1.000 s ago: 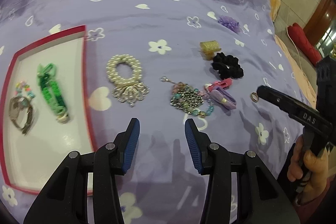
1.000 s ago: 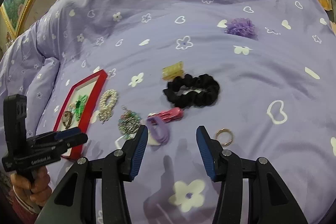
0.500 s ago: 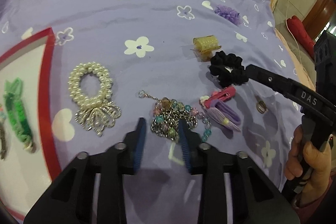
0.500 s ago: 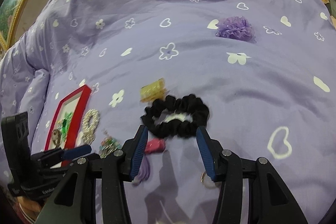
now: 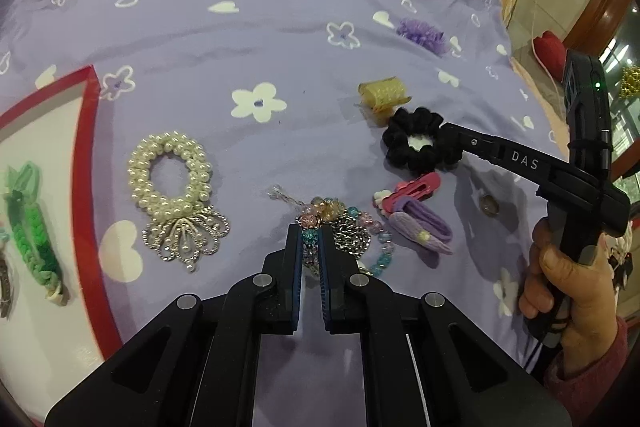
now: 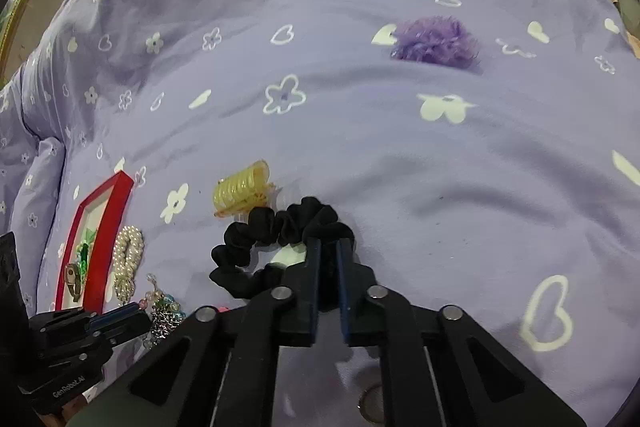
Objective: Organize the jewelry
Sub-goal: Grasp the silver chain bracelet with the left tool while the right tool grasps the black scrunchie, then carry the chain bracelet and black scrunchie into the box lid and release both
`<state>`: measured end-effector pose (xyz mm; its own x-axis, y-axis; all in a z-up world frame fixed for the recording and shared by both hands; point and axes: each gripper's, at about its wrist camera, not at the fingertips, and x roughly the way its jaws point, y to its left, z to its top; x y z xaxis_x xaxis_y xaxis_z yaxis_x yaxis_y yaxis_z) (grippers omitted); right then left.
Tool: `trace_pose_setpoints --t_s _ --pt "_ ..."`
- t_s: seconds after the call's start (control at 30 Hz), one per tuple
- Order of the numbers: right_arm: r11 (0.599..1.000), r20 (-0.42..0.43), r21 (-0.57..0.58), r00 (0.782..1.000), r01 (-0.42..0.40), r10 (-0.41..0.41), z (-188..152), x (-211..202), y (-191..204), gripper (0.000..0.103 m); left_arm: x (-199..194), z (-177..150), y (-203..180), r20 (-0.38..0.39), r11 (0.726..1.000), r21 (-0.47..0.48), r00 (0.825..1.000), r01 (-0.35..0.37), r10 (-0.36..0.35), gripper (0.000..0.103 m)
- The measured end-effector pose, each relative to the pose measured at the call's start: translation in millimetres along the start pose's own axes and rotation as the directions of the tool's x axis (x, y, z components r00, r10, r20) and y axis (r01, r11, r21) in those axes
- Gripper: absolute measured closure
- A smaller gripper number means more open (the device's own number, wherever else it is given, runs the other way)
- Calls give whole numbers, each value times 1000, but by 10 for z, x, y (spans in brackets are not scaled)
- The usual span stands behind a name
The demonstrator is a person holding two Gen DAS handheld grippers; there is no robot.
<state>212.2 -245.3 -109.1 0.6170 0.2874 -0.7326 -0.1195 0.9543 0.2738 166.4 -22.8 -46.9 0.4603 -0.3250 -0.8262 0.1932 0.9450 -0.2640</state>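
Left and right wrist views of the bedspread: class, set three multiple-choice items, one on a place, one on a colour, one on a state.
1. Where does the green bracelet lie?
A in the red-rimmed tray
B on the bedspread
C under the scrunchie

2. What colour is the scrunchie in the right gripper?
A pink
B black
C yellow

3. How do the left gripper's jaws stand?
A wide open
B shut on the beaded chain bracelet
C shut on the pearl bracelet

Key:
1 A, green bracelet lies inside the tray.
2 B, right gripper pinches the black scrunchie.
3 B, left gripper grips the beaded chain bracelet; pearl bracelet lies apart.
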Motion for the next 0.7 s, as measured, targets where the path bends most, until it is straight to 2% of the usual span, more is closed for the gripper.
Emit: trace_pose_setpoints --t_s 0.4,0.7 --pt "994 81 -25 991 -105 106 0 -507 246 99 -577 -45 -9 109 1000 -1 994 31 -31 97" --pt "973 75 -69 971 -220 225 -51 -668 703 99 -934 -172 291 164 997 -72 986 18 -6 97"
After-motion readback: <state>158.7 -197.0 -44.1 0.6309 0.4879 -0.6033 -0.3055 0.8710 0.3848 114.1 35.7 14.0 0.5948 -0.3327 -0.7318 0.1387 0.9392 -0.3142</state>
